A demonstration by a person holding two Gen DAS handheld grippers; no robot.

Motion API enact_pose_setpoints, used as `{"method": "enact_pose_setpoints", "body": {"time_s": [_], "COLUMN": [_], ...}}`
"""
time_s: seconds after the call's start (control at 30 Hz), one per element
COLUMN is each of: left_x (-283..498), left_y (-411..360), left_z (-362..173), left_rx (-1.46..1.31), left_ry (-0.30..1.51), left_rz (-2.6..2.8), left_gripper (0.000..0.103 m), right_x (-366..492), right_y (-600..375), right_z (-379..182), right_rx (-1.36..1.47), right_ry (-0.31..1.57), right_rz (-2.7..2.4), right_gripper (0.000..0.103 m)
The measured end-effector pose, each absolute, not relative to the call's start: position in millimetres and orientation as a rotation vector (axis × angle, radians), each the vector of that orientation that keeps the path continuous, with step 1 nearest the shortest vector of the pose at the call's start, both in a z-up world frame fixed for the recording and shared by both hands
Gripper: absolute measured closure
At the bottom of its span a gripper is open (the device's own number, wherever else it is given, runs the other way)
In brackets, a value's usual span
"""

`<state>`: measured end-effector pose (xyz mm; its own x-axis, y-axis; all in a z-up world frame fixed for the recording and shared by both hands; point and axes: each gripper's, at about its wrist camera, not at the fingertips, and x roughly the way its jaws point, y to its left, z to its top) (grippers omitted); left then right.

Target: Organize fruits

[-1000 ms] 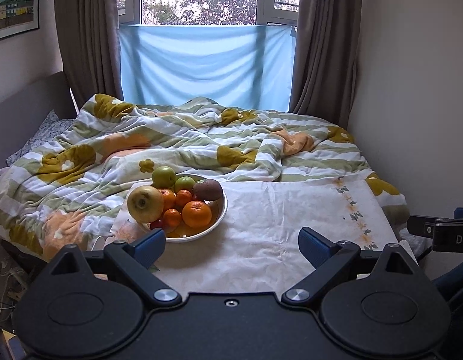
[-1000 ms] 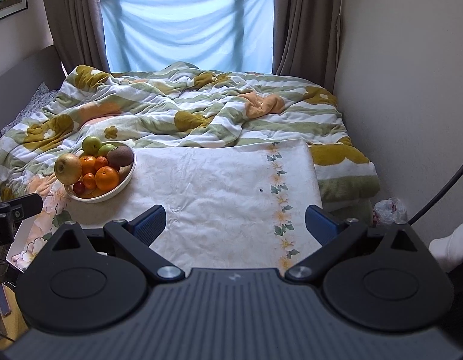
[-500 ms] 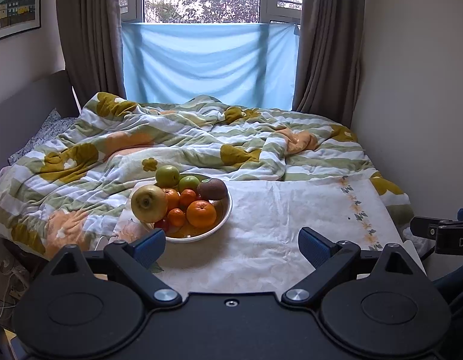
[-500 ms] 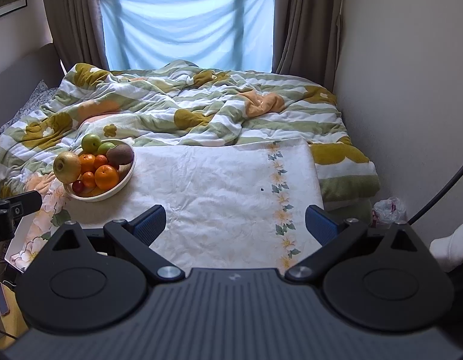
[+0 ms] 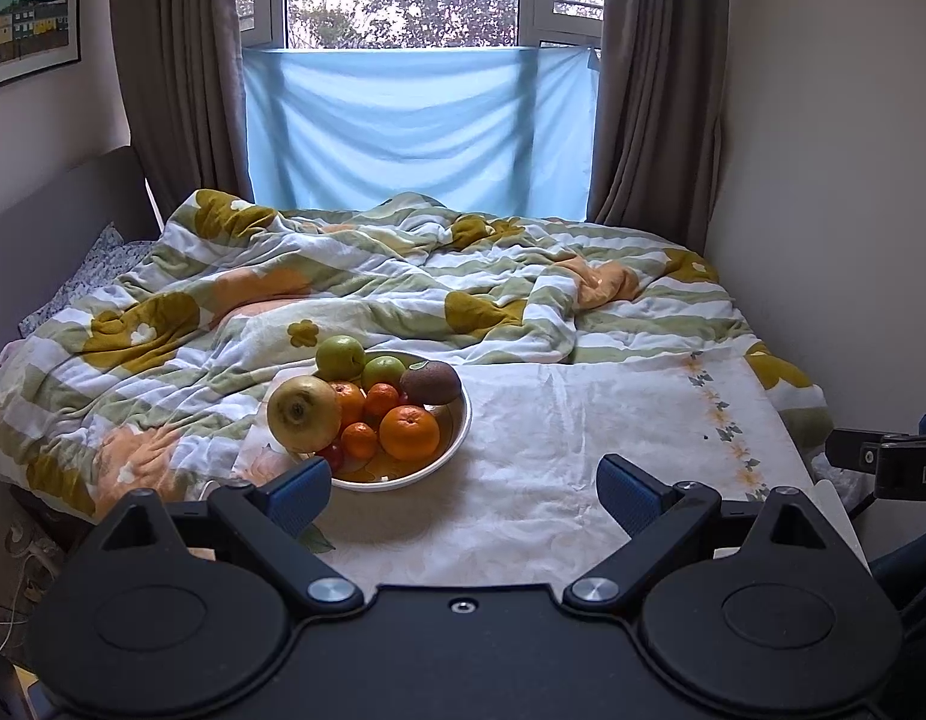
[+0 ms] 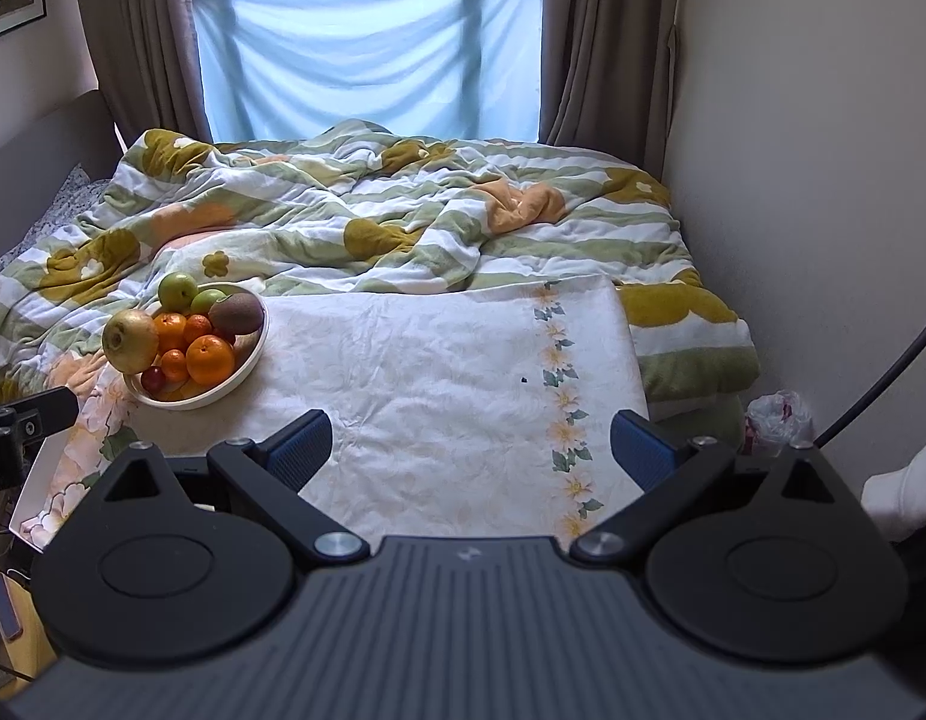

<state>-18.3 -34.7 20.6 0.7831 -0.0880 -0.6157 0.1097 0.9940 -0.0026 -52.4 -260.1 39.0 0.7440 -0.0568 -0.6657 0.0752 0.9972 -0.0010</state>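
Note:
A white bowl (image 5: 456, 438) heaped with fruit stands on a white cloth-covered surface (image 5: 571, 420); it also shows in the right wrist view (image 6: 246, 369). It holds a big yellow apple (image 5: 303, 412), two green apples (image 5: 341, 357), a brown kiwi (image 5: 430, 383), a large orange (image 5: 409, 432) and several small ones. My left gripper (image 5: 463, 486) is open and empty, just short of the bowl. My right gripper (image 6: 472, 447) is open and empty over the cloth, right of the bowl.
A rumpled green, white and yellow duvet (image 5: 402, 276) covers the bed behind the cloth. A wall (image 6: 811, 150) runs along the right. Curtains and a blue sheet (image 5: 414, 132) hang at the window. A plastic bag (image 6: 778, 414) lies by the wall.
The left gripper has drifted slightly left and tilted up, so the bowl sits more central in its view. The right gripper has barely moved. Both stay open.

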Motion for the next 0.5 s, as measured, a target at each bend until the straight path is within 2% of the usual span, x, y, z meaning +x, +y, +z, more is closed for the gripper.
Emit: {"method": "enact_pose_setpoints", "body": {"time_s": [0.5], "left_x": [-16.8], "left_y": [-31.8], "left_z": [18.4], "left_rx": [0.044], "left_ry": [0.666], "left_rz": [-0.101], "left_gripper": [0.005], "right_x": [-50.4], "right_y": [-261.3], "right_z": [38.8], "right_rx": [0.025], "right_ry": [0.731], "right_rz": [-0.072], "right_gripper": [0.000]}}
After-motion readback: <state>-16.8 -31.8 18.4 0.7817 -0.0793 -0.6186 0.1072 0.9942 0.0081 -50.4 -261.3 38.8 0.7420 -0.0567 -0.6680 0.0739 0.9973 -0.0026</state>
